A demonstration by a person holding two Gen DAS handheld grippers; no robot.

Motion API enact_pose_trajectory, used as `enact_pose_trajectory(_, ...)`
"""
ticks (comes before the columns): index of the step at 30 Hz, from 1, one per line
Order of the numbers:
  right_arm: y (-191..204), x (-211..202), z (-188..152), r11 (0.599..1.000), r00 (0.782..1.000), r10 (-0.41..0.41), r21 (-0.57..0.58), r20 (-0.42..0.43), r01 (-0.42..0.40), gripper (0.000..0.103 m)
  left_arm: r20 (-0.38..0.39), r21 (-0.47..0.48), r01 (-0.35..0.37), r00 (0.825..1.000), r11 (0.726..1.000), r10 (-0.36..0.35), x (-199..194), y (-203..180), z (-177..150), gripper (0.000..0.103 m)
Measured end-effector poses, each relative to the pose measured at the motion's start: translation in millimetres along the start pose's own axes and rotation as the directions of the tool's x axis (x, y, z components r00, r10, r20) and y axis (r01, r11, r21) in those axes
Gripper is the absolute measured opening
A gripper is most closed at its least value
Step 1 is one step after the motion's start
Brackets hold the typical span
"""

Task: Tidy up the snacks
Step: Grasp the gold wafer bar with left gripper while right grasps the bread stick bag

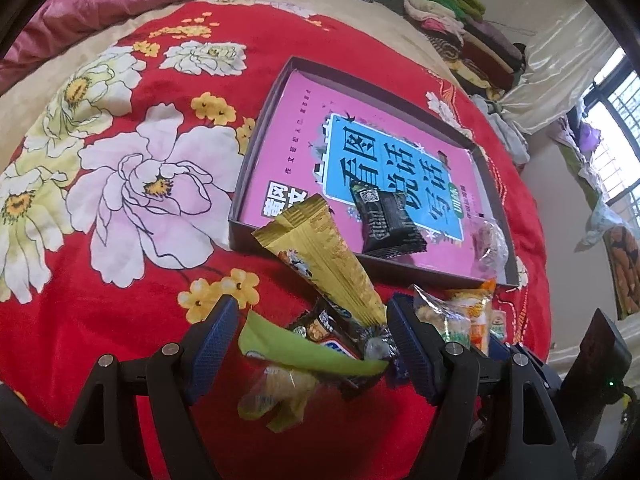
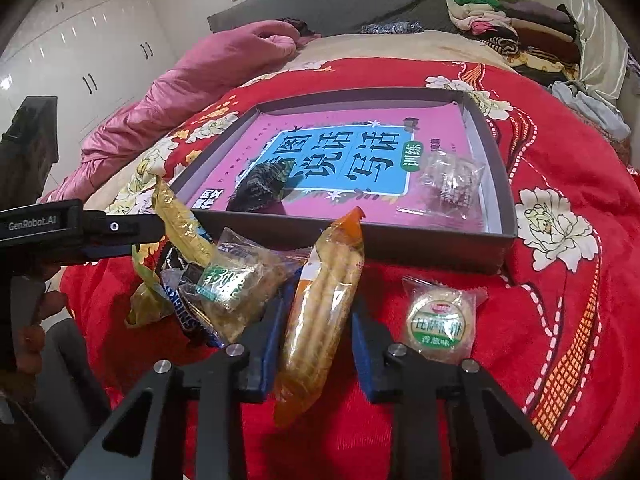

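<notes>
Left gripper [image 1: 310, 344]: jaws wide, hanging over the snack pile, pads clear of the gold packet [image 1: 324, 256] between them.
Right gripper [image 2: 316, 320]: jaws narrow, clamped on the orange biscuit packet [image 2: 320, 308].
Box [image 2: 496, 184]: on the red flowered blanket [image 2: 560, 280], pink book [image 2: 360, 160] inside, with a black packet [image 2: 262, 186] and a clear packet [image 2: 452, 184] on it.
Round cracker pack [image 2: 438, 320]: on the blanket, just beside the right gripper.
</notes>
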State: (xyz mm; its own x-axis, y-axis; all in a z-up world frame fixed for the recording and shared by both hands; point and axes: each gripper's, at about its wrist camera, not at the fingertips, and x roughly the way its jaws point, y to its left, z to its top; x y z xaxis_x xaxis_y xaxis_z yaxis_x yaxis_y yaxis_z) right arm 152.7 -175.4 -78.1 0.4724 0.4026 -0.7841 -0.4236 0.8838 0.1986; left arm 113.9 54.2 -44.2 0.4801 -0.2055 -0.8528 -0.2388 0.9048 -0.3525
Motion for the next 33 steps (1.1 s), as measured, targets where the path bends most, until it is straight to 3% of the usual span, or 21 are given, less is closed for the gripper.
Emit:
enact_pose_trajectory(12,-3.7,4.5,4.8,1.000,1.000,0.012,0.010,0.006,-0.012,0.029,-0.015,-0.045,0.054,0.998,0.998,-0.054,23.9,-1.6,12.8,0.077)
enact_pose_trajectory(17,-4.7,3.3,6.6,1.000,1.000,0.021,0.014,0.013,-0.021,0.028,-0.028,-0.091,0.086,0.996,0.992,-0.089,30.8,0.0,14.7,0.049)
enact_pose_trajectory(21,-4.6,2.9,7.5,1.000,1.000,0.027,0.014,0.016,-0.027,0.027,-0.038,-0.113,0.113,0.992,0.987,-0.118,35.9,0.4,15.5,0.042)
enact_pose_trajectory(25,-4.9,3.0,8.7,0.999,0.999,0.035,0.019,0.018,-0.036,0.026,-0.036,-0.101,0.135,0.990,0.986,-0.139,39.4,-2.8,14.4,0.025)
enact_pose_trajectory(33,-6.4,-6.5,9.6,0.998,0.998,0.052,0.022,0.044,-0.053,0.024,0.020,-0.088,0.183,0.983,0.979,-0.182,24.0,-4.1,17.2,0.015)
